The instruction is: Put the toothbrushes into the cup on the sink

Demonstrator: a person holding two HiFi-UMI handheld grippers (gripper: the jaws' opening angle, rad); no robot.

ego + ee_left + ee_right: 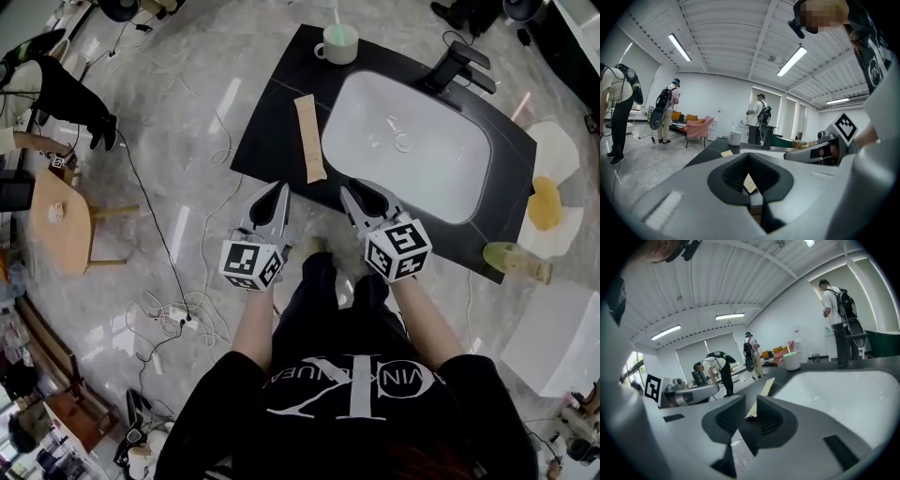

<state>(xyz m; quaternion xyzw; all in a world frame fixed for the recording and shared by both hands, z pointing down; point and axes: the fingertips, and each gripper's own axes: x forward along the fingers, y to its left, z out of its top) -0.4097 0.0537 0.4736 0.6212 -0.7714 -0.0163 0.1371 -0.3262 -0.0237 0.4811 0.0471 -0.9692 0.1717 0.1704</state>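
A long tan toothbrush pack [310,138] lies flat on the black counter [272,131], left of the white sink basin [441,159]. The pale mug [337,44] stands at the counter's far edge with a pale stick rising from it. Both grippers hover side by side at the counter's near edge, short of the pack. My left gripper [281,190] is shut and empty, its tips meeting [749,157]. My right gripper [349,192] has a narrow gap between its jaws [751,401] and holds nothing. The pack [765,386] and the mug [791,361] show beyond it.
A black faucet [457,67] stands at the basin's far right. A yellow-green bottle [511,255] lies off the counter's near right corner, beside an egg-shaped rug [548,192]. Cables and a power strip [178,314] trail on the floor at the left, near a wooden table [61,220]. Several people stand about the room.
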